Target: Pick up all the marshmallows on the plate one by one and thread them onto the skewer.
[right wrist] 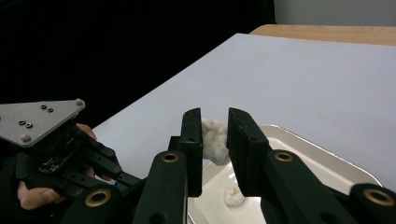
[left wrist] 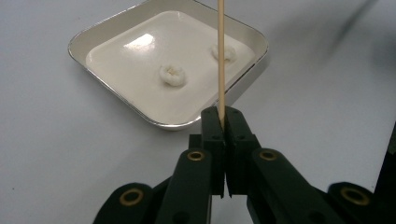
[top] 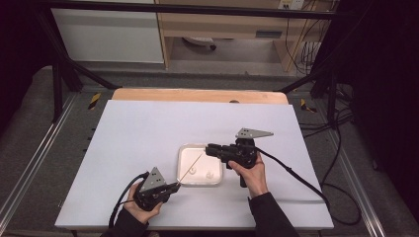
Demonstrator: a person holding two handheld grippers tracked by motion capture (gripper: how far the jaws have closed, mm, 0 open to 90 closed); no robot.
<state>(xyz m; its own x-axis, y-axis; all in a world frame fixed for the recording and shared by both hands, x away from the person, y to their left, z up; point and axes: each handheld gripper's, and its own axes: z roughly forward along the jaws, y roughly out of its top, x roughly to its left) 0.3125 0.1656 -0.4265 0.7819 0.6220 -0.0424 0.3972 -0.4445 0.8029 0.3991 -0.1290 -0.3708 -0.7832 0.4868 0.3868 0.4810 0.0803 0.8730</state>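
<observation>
My left gripper [left wrist: 224,114] is shut on the lower end of a thin wooden skewer [left wrist: 221,56], which runs up over a shallow white tray [left wrist: 116,100]. Two white puffy lumps [left wrist: 173,74] lie in that tray. In the high view the left gripper [top: 176,186] sits at the tray's near left corner, and the skewer [top: 191,168] slants toward the right gripper [top: 208,148]. My right gripper [right wrist: 215,114] is shut on a third white lump [right wrist: 214,140], held above the tray [right wrist: 327,158]. Another lump [right wrist: 233,196] lies below it.
A white sheet [top: 148,133] covers the table, with a wooden edge [top: 197,95] at the back. Black cables [top: 296,177] trail from both grippers. A person's hands [top: 252,175] hold the grippers near the front edge. Dark frame posts stand at both back corners.
</observation>
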